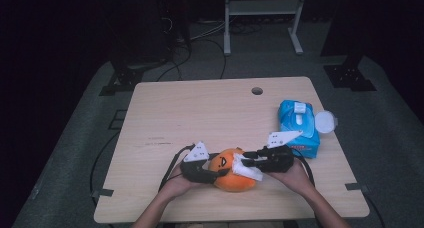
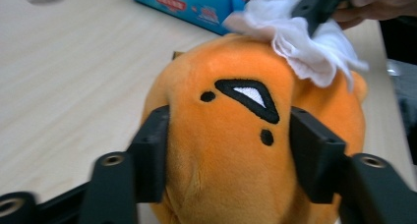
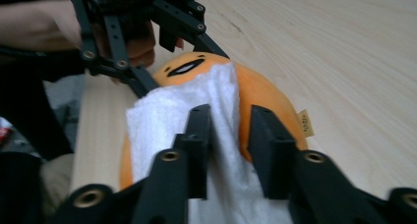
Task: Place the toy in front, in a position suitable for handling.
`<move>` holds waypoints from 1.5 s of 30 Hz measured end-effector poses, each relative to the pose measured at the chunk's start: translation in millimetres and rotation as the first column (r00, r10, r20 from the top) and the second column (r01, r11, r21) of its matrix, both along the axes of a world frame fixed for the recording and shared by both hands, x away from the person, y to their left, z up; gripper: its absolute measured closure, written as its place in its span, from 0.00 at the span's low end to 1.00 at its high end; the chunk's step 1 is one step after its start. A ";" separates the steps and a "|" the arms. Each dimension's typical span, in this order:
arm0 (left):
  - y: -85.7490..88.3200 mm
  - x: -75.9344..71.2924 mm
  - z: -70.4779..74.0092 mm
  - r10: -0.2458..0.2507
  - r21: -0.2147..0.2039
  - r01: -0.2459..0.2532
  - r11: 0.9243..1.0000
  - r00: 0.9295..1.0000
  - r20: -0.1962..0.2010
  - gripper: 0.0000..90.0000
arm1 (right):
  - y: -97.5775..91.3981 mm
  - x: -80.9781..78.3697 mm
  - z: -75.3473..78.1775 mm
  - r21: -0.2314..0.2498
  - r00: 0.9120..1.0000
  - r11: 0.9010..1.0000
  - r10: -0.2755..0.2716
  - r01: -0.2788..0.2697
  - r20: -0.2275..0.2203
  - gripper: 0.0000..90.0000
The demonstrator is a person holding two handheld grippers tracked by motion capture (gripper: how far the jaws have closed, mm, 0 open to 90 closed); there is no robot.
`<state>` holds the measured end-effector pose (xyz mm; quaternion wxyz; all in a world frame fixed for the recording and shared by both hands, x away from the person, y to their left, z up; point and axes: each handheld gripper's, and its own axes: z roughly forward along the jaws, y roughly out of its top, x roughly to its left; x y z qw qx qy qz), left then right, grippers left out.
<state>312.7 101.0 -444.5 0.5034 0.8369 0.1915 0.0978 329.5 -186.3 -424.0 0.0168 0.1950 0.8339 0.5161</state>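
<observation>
While the left gripper (image 1: 212, 174) clamps the orange plush toy (image 1: 231, 170) from the person's left side, its two black jaws pressed into the soft flanks either side of the embroidered face, the right gripper (image 1: 248, 159) comes at the same toy from the opposite side. The toy sits on the wooden table (image 1: 200, 113) near its front edge, between the two hands, with its face turned up and toward the left gripper.

A white wipe (image 3: 216, 135) is draped over the toy's top on the side facing the right gripper. In the right gripper view the wipe runs down between that gripper's jaws; the jaws stand parted, and the left one touches the cloth while the right one appears clear of it, so the wipe probably is not pinched, though the fold hides part of the contact. The coming move turns on this: the cloth lies directly ahead of the right gripper and on top of the toy, so the right hand is the one placed to press or drag it across the plush while the left holds the toy steady.

Well off to the right, a blue pack of wet wipes (image 1: 298, 128) lies flat, its white flap lid shut, with a small round white lid (image 1: 325, 121) just beside it.
</observation>
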 end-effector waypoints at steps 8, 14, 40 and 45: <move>-2.3 2.7 3.3 0.161 -0.058 -0.157 0.986 0.985 0.069 0.53 | 12.4 -2.7 2.5 -0.031 0.997 0.999 -0.023 0.026 0.071 0.69; 7.1 10.4 -1.6 0.109 -0.097 -0.114 0.989 0.992 -0.063 0.35 | 13.8 8.5 3.0 -0.045 0.990 0.995 -0.078 0.084 0.120 0.89; 20.9 19.9 -11.3 0.113 -0.136 -0.129 0.982 0.987 -0.116 0.27 | 12.6 -18.9 -2.5 -0.044 0.982 0.997 -0.056 0.065 0.180 0.91; 19.8 18.5 -10.6 0.119 -0.130 -0.134 0.982 0.986 -0.117 0.28 | 33.7 -30.8 -1.5 -0.082 0.977 0.997 0.026 -0.008 0.213 0.91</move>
